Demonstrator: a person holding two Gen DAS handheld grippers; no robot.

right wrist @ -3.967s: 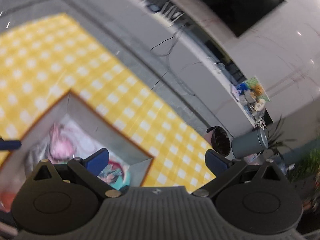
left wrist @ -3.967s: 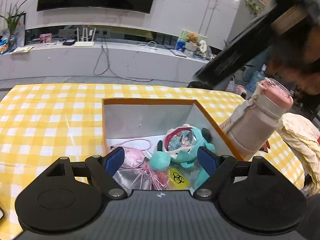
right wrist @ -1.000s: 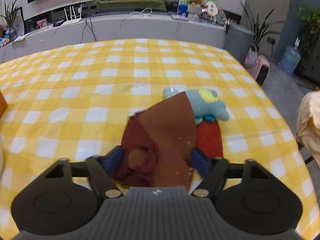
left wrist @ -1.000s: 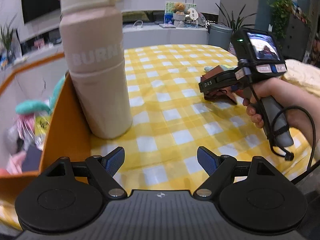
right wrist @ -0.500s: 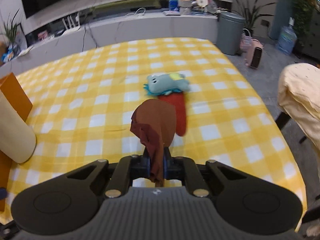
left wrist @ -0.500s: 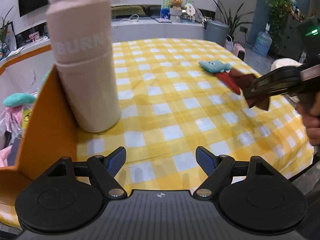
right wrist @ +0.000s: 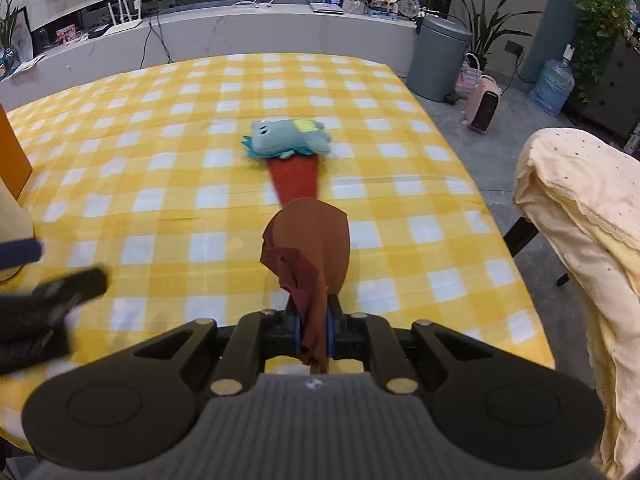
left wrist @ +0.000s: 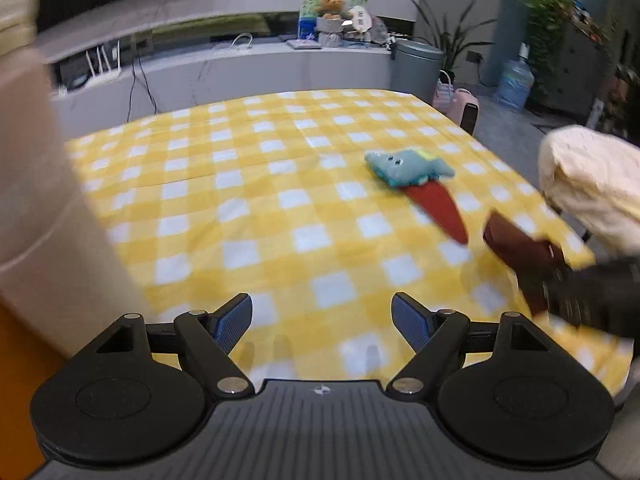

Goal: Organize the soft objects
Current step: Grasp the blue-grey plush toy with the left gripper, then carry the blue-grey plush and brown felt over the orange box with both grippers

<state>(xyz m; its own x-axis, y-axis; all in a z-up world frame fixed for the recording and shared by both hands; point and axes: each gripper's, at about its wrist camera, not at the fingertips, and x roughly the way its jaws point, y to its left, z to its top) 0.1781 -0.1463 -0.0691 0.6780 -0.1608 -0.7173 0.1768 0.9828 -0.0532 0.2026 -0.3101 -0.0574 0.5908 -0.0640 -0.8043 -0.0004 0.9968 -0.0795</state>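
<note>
The table wears a matt woven cloth (right wrist: 160, 208) in yellow and white checks, creased faintly across its middle. On it lies a fuzzy teal plush toy (right wrist: 286, 140) with a nubbly red knitted tail, and the brown cloth (right wrist: 308, 248) is thin, limp matt fabric. The left gripper (left wrist: 322, 320) and right gripper (right wrist: 311, 330) are matt black plastic with ribbed housings, dull metal rivets and ridged blue pads (left wrist: 234, 322); a chair at the table's right edge carries crinkled cream eyelet fabric (right wrist: 580, 200).

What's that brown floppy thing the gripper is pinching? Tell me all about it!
It is a brown cloth, soft and thin, with a darker reddish fold on its left side. The right gripper has just closed its jaws on the cloth's lower end and is shut on it. The rest bunches up in a rounded, crumpled flap above the yellow checked tablecloth, nearer than the teal plush toy. Whether it touches the tablecloth, I cannot tell.
</note>
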